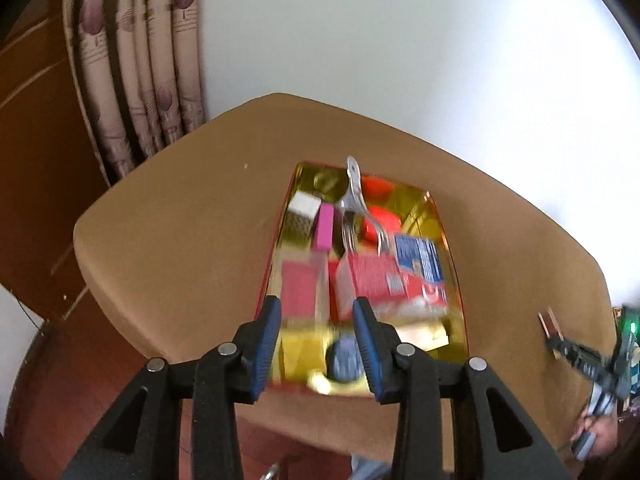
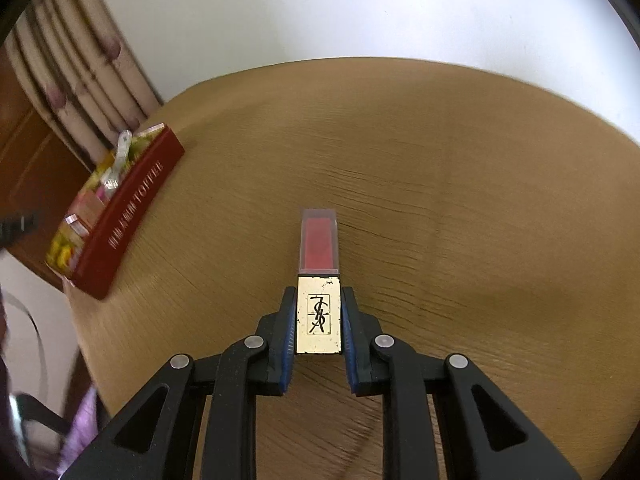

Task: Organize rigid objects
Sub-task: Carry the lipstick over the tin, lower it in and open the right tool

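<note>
While my right claw [image 2: 319,316] stays out of it, its two blue pads are pressed flat against the gold cap of a lipstick [image 2: 319,280], one pad on each side. I hold it low over the bare middle of the tabletop [image 2: 440,184]; its clear end with the red inside points away from me toward the far edge. I cannot tell whether that end touches the wood.

My left claw [image 1: 318,320] hangs above the near end of the box [image 1: 454,264] with its jaws partly apart and nothing between them. One blue pad [image 1: 267,344] sits over the box's near left wall, the other further right over the contents.

From the right wrist the box shows a red outer side with pale lettering and stands by the left edge of the tabletop, well apart from the lipstick. Its lining is gold. Inside lie metal tongs [image 1: 354,196] slanting up out of the far end, a pink block [image 1: 324,226] just left of them, a white box [image 1: 303,206] at the far left corner, a red and blue carton [image 1: 400,280] on the right, a red thing [image 1: 380,220] behind it and a bluish round thing [image 1: 345,360] at the near end. The picture is blurred there, so finer detail is lost.

At the right edge in the left wrist view, my right claw and the hand [image 1: 596,436] holding it are visible.
</note>
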`<action>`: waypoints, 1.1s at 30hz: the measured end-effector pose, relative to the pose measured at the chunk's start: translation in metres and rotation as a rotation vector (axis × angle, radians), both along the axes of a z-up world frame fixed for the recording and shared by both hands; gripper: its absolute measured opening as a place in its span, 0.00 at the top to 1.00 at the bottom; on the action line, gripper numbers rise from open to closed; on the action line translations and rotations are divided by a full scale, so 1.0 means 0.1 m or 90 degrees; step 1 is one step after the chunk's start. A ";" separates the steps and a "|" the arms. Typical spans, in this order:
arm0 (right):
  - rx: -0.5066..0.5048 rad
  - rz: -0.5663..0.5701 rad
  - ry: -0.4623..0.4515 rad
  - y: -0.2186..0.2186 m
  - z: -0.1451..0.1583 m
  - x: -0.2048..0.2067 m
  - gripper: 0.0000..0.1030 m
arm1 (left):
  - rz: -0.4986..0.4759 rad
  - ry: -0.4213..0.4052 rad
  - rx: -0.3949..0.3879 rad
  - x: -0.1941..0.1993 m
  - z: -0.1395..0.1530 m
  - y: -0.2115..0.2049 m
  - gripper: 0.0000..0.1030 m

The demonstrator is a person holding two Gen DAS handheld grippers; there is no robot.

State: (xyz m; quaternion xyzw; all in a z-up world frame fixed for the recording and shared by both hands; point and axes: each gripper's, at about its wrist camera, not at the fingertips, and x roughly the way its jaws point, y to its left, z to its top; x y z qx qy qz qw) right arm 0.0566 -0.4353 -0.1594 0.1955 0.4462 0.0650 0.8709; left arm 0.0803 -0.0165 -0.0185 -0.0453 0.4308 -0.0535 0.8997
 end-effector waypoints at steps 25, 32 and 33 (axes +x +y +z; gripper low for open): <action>0.124 0.128 -0.047 1.39 1.37 1.17 0.82 | -0.029 -0.023 -0.013 -0.46 -0.19 0.12 0.63; 0.116 0.145 0.011 1.86 1.11 1.68 0.82 | -0.027 -0.022 -0.009 -0.44 -0.19 0.16 0.63; 0.108 0.145 0.014 1.92 1.09 1.74 0.82 | -0.026 -0.025 -0.005 -0.44 -0.19 0.16 0.63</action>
